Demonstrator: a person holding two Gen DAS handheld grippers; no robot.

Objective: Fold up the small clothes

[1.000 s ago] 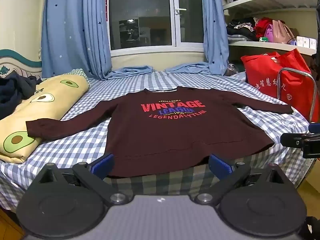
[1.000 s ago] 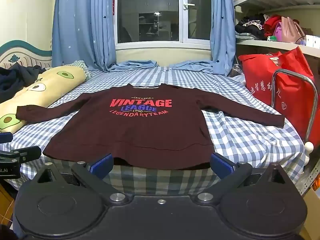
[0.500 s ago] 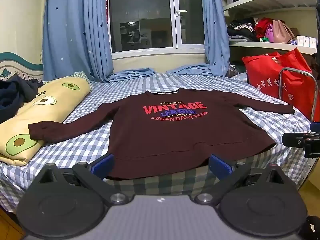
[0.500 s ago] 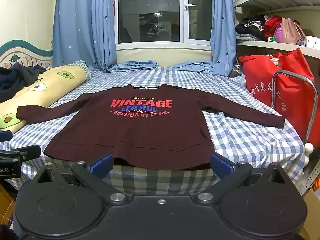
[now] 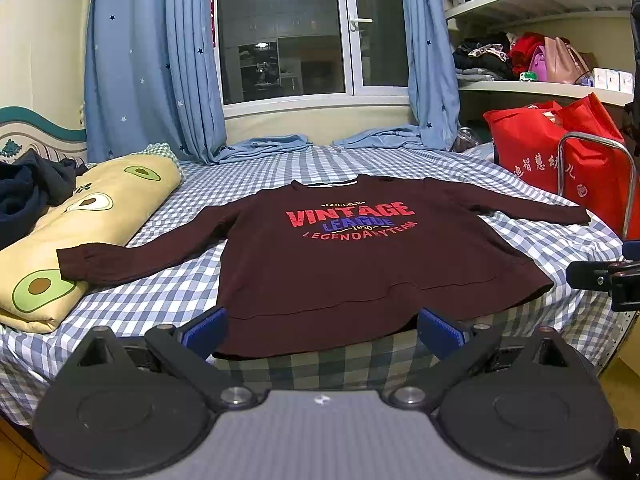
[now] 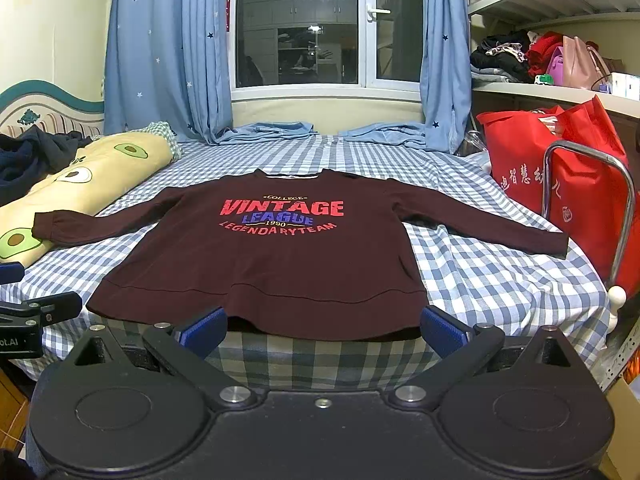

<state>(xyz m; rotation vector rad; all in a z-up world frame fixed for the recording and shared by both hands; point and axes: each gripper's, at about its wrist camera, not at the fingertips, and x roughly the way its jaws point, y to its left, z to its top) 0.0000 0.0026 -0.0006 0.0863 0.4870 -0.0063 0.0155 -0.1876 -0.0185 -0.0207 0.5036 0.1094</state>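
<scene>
A dark maroon long-sleeved sweatshirt (image 5: 352, 264) with red "VINTAGE LEAGUE" print lies flat, front up, on the blue checked bed (image 5: 168, 296), sleeves spread to both sides. Its hem hangs at the bed's near edge. It also shows in the right wrist view (image 6: 272, 268). My left gripper (image 5: 322, 330) is open and empty, just short of the hem. My right gripper (image 6: 324, 326) is open and empty, also just before the hem. Each gripper shows at the edge of the other's view.
A yellow avocado-print pillow (image 5: 80, 224) lies at the bed's left, under the left cuff. Dark clothes (image 5: 24, 192) sit beyond it. A red bag (image 5: 560, 160) and a metal rail (image 5: 624, 184) stand at the right. Blue curtains (image 5: 152, 60) and a window are behind.
Both views have lifted slightly, so the sweatshirt sits a bit lower in frame. The sweatshirt has not moved and both grippers stay open.
</scene>
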